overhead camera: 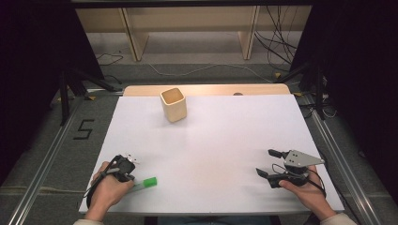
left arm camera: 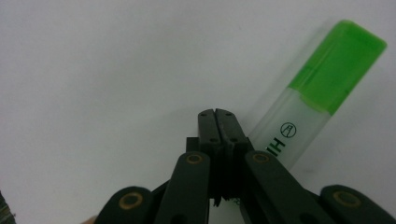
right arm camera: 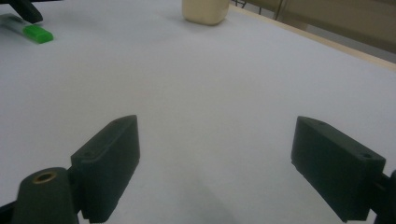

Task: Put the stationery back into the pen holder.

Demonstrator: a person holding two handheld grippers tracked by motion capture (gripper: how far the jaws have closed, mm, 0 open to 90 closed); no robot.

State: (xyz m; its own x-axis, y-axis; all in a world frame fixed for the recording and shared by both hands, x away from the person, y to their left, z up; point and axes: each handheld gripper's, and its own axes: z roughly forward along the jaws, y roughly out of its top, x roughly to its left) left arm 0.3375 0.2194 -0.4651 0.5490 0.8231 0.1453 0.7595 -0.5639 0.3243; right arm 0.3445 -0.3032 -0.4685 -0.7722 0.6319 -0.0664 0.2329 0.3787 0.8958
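Left gripper view: highlighter point(left arm camera: 299, 121) just beside shut tool point(left arm camera: 218, 116), maybe touching.

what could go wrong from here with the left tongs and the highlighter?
1. The left tongs are shut with the green-capped highlighter lying beside them, not between them, so a lift now would probably come up empty.
2. Shut jaws pushing along the highlighter's side may roll it across the white table.
3. The wooden cup stands far off, so any carry there is long.
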